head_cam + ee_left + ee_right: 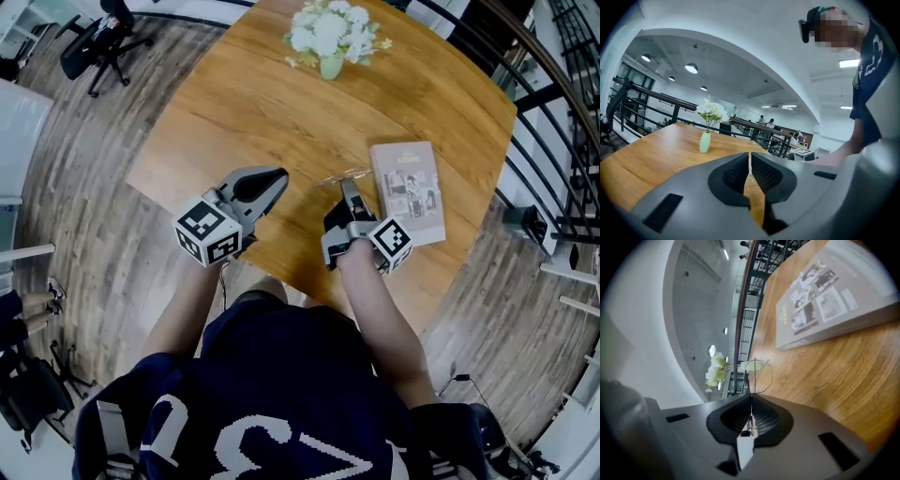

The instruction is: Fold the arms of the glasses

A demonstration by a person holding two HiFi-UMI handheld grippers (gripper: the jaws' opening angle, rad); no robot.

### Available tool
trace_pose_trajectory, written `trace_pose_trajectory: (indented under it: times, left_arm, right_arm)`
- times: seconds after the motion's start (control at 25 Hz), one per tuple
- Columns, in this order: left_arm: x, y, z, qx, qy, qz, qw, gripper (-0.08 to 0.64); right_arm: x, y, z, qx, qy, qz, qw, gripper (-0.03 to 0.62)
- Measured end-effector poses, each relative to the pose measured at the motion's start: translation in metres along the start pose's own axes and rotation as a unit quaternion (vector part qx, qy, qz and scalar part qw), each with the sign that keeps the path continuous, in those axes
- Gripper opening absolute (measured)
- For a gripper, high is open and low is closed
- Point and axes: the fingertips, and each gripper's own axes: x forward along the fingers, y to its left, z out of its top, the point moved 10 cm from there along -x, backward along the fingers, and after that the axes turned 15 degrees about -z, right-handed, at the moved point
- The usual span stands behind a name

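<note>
Your right claw (751,398), lower centre, pinches the thin wire-rimmed clear glasses (761,377); your left claw (750,161) sits closed, empty.

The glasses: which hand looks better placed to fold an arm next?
Probably the left gripper: its jaws are shut on nothing and it sits just beside the glasses, which the right gripper pinches by the frame.

A vase (330,66) stands at the tabletop's (244,103) far edge. A book (408,192) lies nearer, on the right, with glasses (339,175) just left of it
</note>
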Motion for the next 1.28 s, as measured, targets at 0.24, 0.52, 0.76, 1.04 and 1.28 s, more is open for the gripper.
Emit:
trace_pose_trajectory:
  times: [0.24,0.52,0.76,1.04,1.28]
  left_arm:
    - [-0.015,-0.007,-0.016,-0.005,0.016,0.013,0.9998,0.029]
    - [-0.029,-0.005,-0.022,-0.018,0.006,0.035,0.9992,0.029]
    - [-0.029,-0.004,-0.017,-0.012,-0.008,0.041,0.999,0.029]
    - [-0.026,-0.008,-0.001,0.014,-0.029,0.057,0.9979,0.029]
    - [-0.018,-0.018,0.022,0.06,-0.058,0.092,0.9922,0.029]
  right_arm:
    - [0.034,-0.029,-0.001,0.05,-0.029,-0.078,0.995,0.028]
    - [0.051,-0.038,-0.001,0.051,-0.049,-0.102,0.992,0.029]
    - [0.052,-0.039,0.005,0.021,-0.054,-0.099,0.993,0.031]
    - [0.034,-0.024,0.012,-0.028,-0.035,-0.068,0.997,0.038]
    - [-0.008,0.049,0.03,-0.28,-0.065,0.02,0.957,0.025]
